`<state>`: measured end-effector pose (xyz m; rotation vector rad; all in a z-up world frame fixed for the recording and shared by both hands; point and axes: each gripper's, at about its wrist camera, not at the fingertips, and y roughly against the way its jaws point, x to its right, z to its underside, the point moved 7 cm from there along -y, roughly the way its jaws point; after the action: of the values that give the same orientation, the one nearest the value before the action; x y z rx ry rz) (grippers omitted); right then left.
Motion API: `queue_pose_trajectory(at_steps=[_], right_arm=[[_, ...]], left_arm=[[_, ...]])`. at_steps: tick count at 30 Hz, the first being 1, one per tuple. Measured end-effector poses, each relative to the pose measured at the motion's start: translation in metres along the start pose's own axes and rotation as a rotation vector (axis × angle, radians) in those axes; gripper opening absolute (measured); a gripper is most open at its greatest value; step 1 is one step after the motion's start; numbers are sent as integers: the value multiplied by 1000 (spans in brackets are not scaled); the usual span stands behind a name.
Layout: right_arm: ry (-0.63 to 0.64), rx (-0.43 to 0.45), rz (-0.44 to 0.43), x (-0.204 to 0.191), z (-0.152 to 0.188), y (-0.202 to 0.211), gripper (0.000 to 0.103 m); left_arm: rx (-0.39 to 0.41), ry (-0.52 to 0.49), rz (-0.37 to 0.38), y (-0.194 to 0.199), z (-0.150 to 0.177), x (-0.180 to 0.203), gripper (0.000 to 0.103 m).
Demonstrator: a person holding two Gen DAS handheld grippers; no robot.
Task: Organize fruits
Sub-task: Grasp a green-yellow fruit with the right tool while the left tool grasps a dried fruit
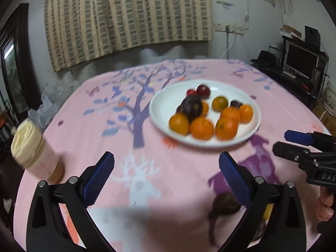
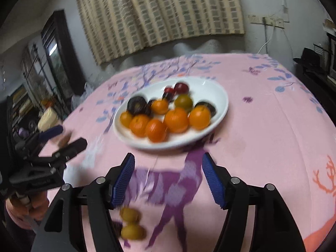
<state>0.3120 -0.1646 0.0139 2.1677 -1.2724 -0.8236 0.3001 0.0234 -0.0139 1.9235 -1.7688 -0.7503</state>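
Note:
A white plate sits mid-table holding several oranges, a green-orange citrus, dark purple fruits and red plums. It also shows in the right wrist view. My left gripper is open and empty, hovering short of the plate. A brown fruit lies on the cloth by its right finger. My right gripper is open and empty, near the plate's front rim. Two olive-green fruits lie on the cloth near its left finger.
A jar with a cream lid stands at the table's left edge. The round table has a pink patterned cloth. Each gripper shows in the other's view: the right one, the left one. Shelves and a monitor stand right.

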Motion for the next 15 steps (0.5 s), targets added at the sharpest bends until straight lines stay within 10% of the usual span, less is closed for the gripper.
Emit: queue_pose_trajectory(at_steps=[15], right_arm=[[230, -257, -94, -46, 74, 5, 42]], left_arm=[[-60, 94, -16, 5, 23, -31, 98]])
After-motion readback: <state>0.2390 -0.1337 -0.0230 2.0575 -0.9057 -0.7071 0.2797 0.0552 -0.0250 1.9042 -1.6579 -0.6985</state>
